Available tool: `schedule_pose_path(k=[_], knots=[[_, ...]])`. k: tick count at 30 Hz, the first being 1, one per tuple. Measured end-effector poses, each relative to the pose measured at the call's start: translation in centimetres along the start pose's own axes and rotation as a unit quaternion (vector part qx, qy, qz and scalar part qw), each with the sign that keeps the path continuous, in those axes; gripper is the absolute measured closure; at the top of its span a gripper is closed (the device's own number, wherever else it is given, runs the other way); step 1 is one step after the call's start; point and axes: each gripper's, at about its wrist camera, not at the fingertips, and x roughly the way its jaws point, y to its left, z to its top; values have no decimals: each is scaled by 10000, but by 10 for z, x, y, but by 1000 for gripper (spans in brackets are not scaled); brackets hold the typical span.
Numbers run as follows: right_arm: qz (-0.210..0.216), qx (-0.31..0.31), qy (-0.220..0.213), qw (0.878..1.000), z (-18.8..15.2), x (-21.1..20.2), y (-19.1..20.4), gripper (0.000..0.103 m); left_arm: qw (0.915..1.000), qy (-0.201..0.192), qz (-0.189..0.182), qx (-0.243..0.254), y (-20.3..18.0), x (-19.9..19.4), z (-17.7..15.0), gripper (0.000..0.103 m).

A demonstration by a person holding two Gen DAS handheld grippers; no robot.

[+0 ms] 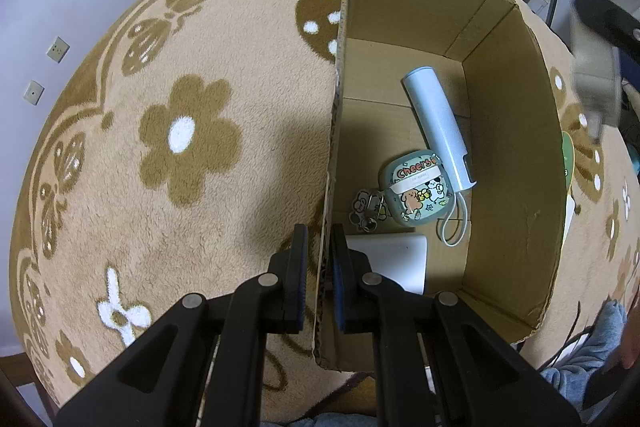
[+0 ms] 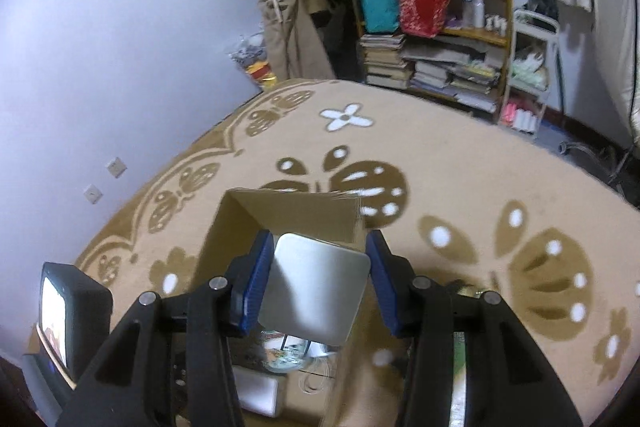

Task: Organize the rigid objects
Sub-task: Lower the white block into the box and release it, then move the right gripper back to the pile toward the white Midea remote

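Observation:
An open cardboard box [image 1: 508,131] stands on the flowered rug. My left gripper [image 1: 320,259] is shut on the box's left wall near its front corner. Inside lie a pale blue cylinder [image 1: 436,123] with a cord, a green "Cheers" case [image 1: 420,191] with a keychain, and a white flat object [image 1: 394,259]. My right gripper [image 2: 316,287] is shut on a silver square tin [image 2: 316,291] and holds it above the box [image 2: 288,207]. In the left wrist view the right gripper with the tin [image 1: 596,79] shows blurred at the right edge.
The beige flowered rug [image 1: 180,147] spreads all around the box. A green-edged flat item [image 1: 568,159] lies just outside the box's right wall. Bookshelves [image 2: 440,59] with clutter stand against the far wall. The left gripper's camera unit [image 2: 72,315] shows at lower left.

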Motion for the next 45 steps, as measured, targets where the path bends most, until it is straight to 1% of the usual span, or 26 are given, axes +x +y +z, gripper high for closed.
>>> schedule_pose_path(k=[2,6,9,16,18,20,23,27,32,33,35,37,38,40,42,44,45], knots=[[59,-12,21,10000,-3,5,2,52,10000,3,-6,-13,0,1,0,92],[168,-22,195,9997,-9,20,6,52,10000,9,-28,-45,1,2,0,92],[131,-84,325,9994,-12,30,9,52,10000,8,-22,-35,0,1,0,92],[2,-332,811,9962,-24,59,20,52,10000,12,-28,-41,0,2,0,92],[-50,-300,967,9949,-28,62,20,52,10000,17,-47,-47,0,2,0,92],[-16,-277,1010,9945,-31,62,20,52,10000,20,-57,-46,0,1,0,92],[-109,-396,1075,9934,-33,64,22,52,10000,21,-65,-42,0,1,0,92],[-116,-479,1203,9915,-32,67,26,52,10000,16,-6,-28,-2,0,0,92],[-172,-555,1042,9929,-29,55,25,52,10000,26,-42,-45,0,1,1,92],[-221,-531,1020,9931,-29,52,24,50,10000,26,-48,-50,0,2,1,92],[-348,-440,904,9943,-27,42,20,38,10000,18,-24,-35,0,1,1,92],[-205,-350,775,9962,-24,30,17,29,10000,13,15,-11,-1,1,1,92],[-221,-337,732,9965,-24,26,16,25,10000,13,22,3,0,1,2,92],[-264,-334,605,9973,-22,13,15,9,10000,20,6,-15,0,2,2,92],[-201,-352,502,9979,-20,2,12,5,10000,29,-17,-30,1,2,2,92],[-320,-388,406,9979,-19,-7,6,3,10000,26,-5,-19,1,2,2,92],[-429,-387,383,9976,-19,-9,2,1,10000,23,2,-16,1,2,2,92]])
